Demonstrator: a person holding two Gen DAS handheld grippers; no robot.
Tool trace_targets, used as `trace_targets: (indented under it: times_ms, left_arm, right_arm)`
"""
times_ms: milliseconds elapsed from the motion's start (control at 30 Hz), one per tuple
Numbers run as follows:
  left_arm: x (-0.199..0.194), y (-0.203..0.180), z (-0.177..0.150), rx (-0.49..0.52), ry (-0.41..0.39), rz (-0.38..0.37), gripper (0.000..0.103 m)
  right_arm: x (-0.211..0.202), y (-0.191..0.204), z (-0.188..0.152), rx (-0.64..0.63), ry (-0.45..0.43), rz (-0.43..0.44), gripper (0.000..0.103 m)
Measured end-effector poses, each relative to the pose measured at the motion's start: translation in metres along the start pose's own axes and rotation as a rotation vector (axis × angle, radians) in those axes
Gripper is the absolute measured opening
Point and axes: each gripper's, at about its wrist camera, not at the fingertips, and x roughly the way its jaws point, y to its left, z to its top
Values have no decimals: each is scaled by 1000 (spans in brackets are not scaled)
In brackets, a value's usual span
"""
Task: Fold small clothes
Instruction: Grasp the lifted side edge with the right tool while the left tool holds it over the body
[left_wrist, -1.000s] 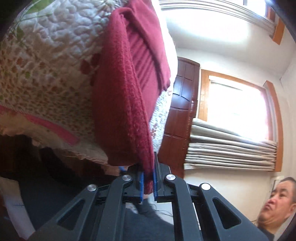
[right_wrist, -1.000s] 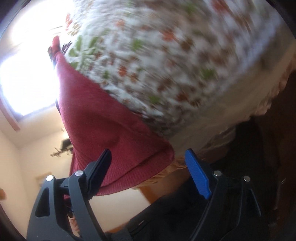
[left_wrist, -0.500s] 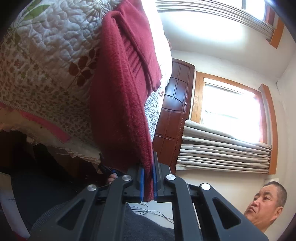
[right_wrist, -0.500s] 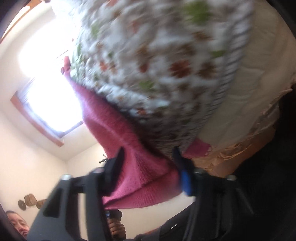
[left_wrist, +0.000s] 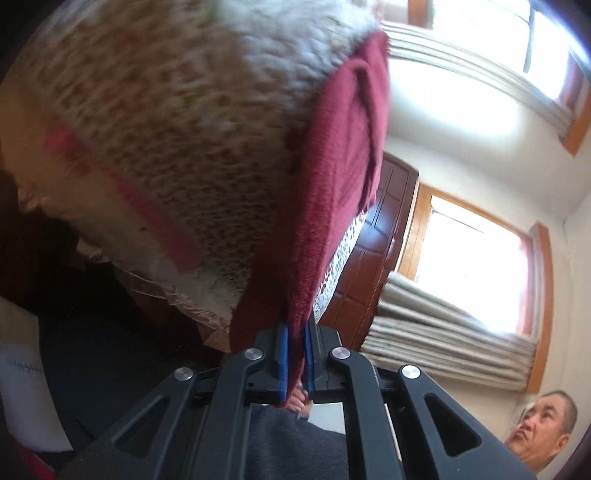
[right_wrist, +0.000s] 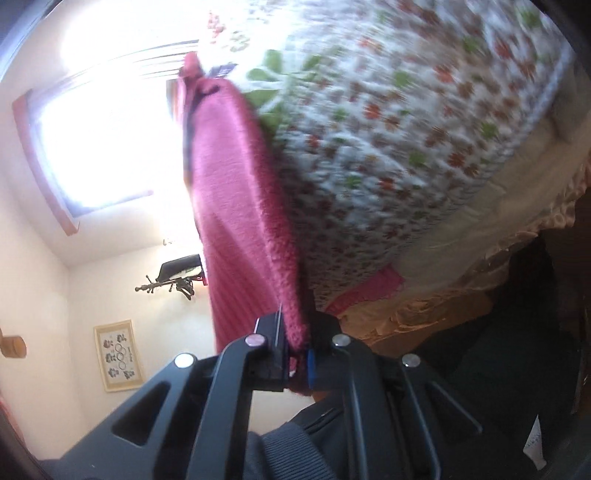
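Left gripper was clamped on the near edge of the red knit garment, blue pads pinching the fabric between them. Right gripper was likewise closed on the same garment's hem, thick fleecy edge squeezed between the jaws. So I had both near corners in hand, one per gripper.

From the grips the garment ran away from me up onto the floral quilt on the bed, lying along its edge; far end sat up by the top of the quilt, a fold or sleeve visible there in the left view. Both views were motion-blurred, so I couldn't tell how flat the far part lay.

My read: this was the lift-and-carry part of a fold, near hem going over toward the far end. To do it well I judged I should keep both grippers level and equally spaced, hold the hem taut but not stretched, and lift just clear of the quilt so the far half wouldn't drag. Knit is heavy and floppy, likely to sag in the middle. Release only once the edges lined up.

Beyond the bed: curtained window, dark wooden door, a person at the far right.
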Motion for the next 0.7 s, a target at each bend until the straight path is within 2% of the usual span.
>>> trace_targets:
  times_ms: [233,400,567,700]
  left_arm:
    - [-1,-1,-4,33,-8,-93,6]
    - [-10,-14,-8,31,-48,-212,6]
    - [-16,-47,-5,46,-91,-326,6]
    - [-16,-80,4,98,-133,-373,6]
  right_arm:
    - [-17,39,-6,-53,-25,15,5]
    - [-34,82,-5,-112,-61,51,5]
    - [-39,132,13,-172,-88,111,5]
    - [-35,172,35,-223,-99,141,5]
